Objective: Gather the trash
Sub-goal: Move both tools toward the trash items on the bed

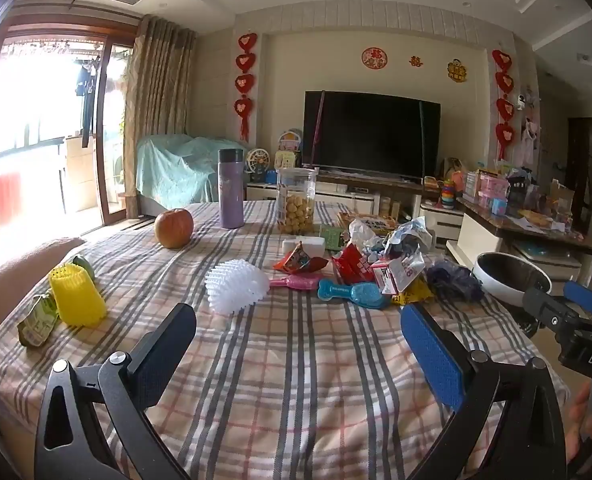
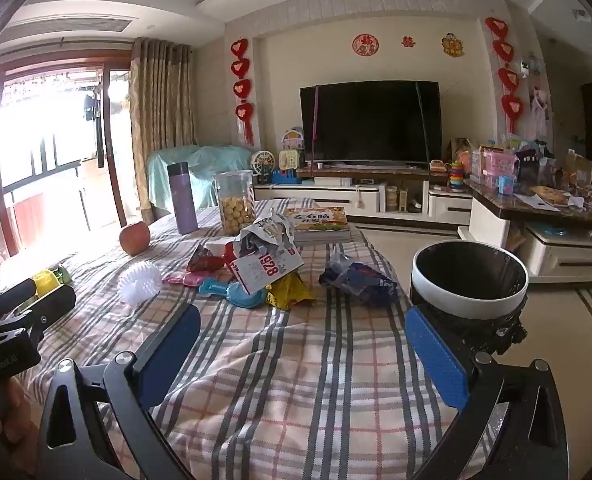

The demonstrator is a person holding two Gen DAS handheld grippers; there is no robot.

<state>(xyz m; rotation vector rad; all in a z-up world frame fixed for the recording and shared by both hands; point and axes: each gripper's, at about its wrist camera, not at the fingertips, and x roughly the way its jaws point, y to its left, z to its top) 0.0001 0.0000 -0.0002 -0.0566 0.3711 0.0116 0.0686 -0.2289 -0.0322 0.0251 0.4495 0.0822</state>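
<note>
Both grippers hover over the plaid-covered surface (image 1: 296,360), nothing collected yet by the look of it. Left gripper (image 1: 296,344): jaws spread wide, nothing between them. Right gripper (image 2: 300,344): jaws likewise released and empty.

Trash pile (image 2: 271,260) sits centre frame in the right wrist view, right of centre in the left: crumpled wrappers, a red snack bag (image 1: 302,260), a torn carton marked 1928 (image 2: 267,268), a yellow packet (image 2: 289,294), a dark blue crinkled bag (image 2: 358,280) a little apart toward the bin. Bin (image 2: 470,300), white rim and dark inside, stands at the surface's right edge, just beside the right gripper.

Handling, as a judgement: all light, thin, crushable film and card; slippery and springy, likely to slide or drag neighbours. Best pinch a raised crumpled fold or a carton edge, not a flat face. The blue bag looks the easiest first take, being separate and closest to the bin.

Non-trash mixed in: white bristle brush (image 1: 237,286), blue toy (image 1: 352,294), apple (image 1: 173,228), purple flask (image 1: 231,188), cookie jar (image 1: 296,202). Avoid snagging the brush and toy; both touch the pile's edge.
</note>
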